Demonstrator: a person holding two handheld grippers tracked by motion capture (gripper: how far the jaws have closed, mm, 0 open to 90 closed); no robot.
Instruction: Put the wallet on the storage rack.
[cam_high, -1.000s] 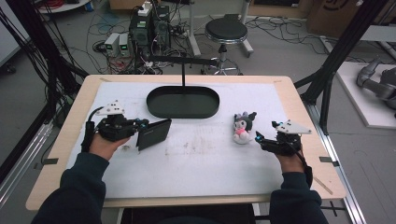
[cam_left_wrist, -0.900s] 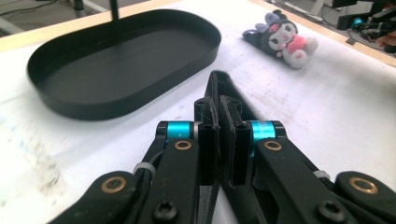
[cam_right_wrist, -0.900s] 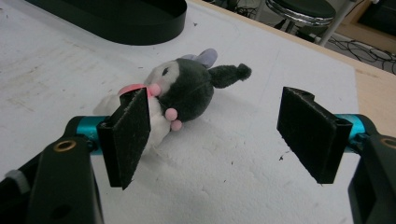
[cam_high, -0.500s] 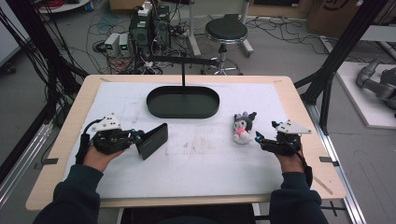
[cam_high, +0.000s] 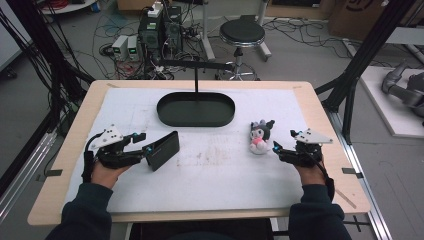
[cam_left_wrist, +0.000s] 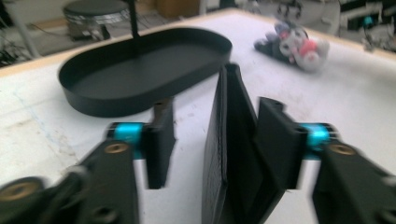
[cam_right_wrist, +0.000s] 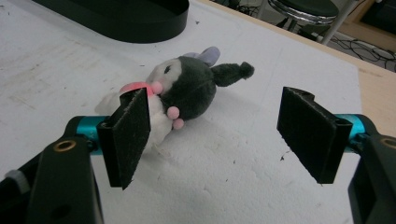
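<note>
A flat black case (cam_high: 164, 149) stands on its edge on the white mat at the left. In the left gripper view the case (cam_left_wrist: 233, 140) sits between the jaws, against the right jaw, with a clear gap to the left jaw. My left gripper (cam_high: 145, 142) (cam_left_wrist: 219, 140) is open around it. A small plush toy (cam_high: 261, 136) (cam_right_wrist: 187, 88), dark grey and white with pink, lies on the mat at the right. My right gripper (cam_high: 282, 141) (cam_right_wrist: 215, 135) is open just short of the toy, with nothing between its jaws.
A black oval tray (cam_high: 196, 124) (cam_left_wrist: 116, 102) with an upright post rests at the middle back of the table. The plush toy (cam_left_wrist: 294, 42) lies beyond it in the left gripper view. A stool (cam_high: 242, 34), cables and boxes are on the floor behind.
My left gripper and the black case have shifted a little left and toward the table's front edge since a second ago. The right gripper and the plush toy have stayed put.
</note>
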